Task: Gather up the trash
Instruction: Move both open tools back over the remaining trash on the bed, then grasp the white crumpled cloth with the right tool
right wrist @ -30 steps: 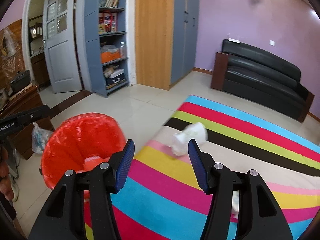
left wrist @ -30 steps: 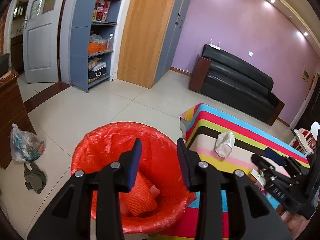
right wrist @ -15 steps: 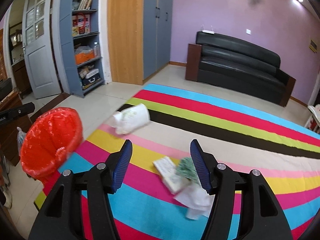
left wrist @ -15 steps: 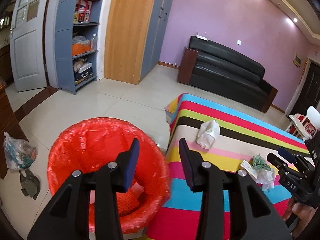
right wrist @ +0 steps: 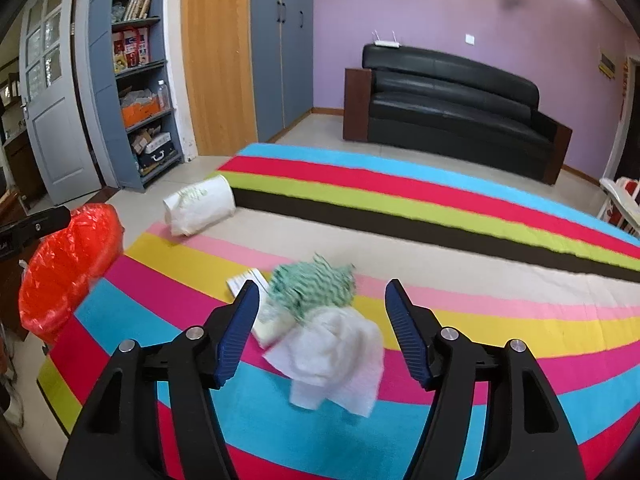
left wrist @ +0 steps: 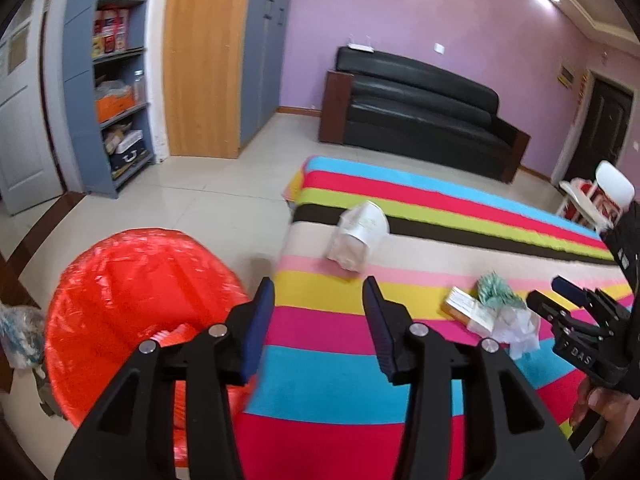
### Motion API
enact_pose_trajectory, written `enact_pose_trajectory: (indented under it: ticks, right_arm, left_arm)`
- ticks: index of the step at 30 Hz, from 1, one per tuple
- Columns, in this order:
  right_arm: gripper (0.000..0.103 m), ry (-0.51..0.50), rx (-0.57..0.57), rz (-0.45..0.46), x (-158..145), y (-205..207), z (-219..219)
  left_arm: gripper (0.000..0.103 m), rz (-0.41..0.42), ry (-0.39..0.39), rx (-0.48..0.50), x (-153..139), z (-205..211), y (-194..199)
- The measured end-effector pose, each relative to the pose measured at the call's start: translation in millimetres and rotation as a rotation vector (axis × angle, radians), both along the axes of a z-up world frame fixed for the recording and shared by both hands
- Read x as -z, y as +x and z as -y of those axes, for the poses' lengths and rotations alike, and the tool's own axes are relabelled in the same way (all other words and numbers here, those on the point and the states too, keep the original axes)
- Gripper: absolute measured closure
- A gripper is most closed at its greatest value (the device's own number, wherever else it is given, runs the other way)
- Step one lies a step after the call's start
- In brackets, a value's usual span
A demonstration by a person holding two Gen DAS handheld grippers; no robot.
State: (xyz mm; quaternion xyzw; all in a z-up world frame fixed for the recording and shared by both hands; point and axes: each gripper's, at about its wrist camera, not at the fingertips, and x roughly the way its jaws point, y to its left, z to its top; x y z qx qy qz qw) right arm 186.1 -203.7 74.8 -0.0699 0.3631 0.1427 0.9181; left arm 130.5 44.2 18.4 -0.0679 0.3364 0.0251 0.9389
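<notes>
In the left wrist view, the left gripper (left wrist: 318,304) is seen with its jaws spread wide and nothing held between them, poised above the near edge of a striped rug (left wrist: 420,200). A red-lined trash bin (left wrist: 136,300) is placed on the tiled floor just beside the rug's left edge, with some orange and white refuse visible inside. A white crumpled bag (left wrist: 358,236) is found further out on the rug, and a small pile of trash (left wrist: 494,312), made up of a flat box, green paper and white tissue, is seen to the right, close to the right gripper (left wrist: 560,300). In the right wrist view, the right gripper (right wrist: 322,328) is shown with its jaws wide apart and empty, framing the green crumpled paper (right wrist: 314,286) and the white tissue (right wrist: 336,360), which are lying on the rug (right wrist: 440,216) against a flat box (right wrist: 260,304). The white bag (right wrist: 200,204) is set well apart near the rug's far left corner, and the bin (right wrist: 68,264) is seen at the left edge
</notes>
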Motion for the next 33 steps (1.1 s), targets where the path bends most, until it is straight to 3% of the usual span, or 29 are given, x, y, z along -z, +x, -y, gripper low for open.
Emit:
enact_pose_trajectory:
  ticks: [16, 18, 25, 33]
  right_arm:
    - [0.040, -0.017, 0.011, -0.101, 32, 17, 8]
    - [0.043, -0.017, 0.014, -0.120, 35, 18, 9]
    - [0.071, -0.013, -0.012, -0.164, 41, 19, 8]
    - [0.075, 0.011, 0.001, -0.125, 22, 16, 22]
  left_arm:
    - [0.043, -0.036, 0.025, 0.193, 26, 72, 30]
    - [0.043, -0.043, 0.021, 0.202, 30, 76, 35]
    - [0.040, -0.074, 0.026, 0.237, 48, 92, 50]
    - [0.033, -0.096, 0.050, 0.308, 61, 117, 60]
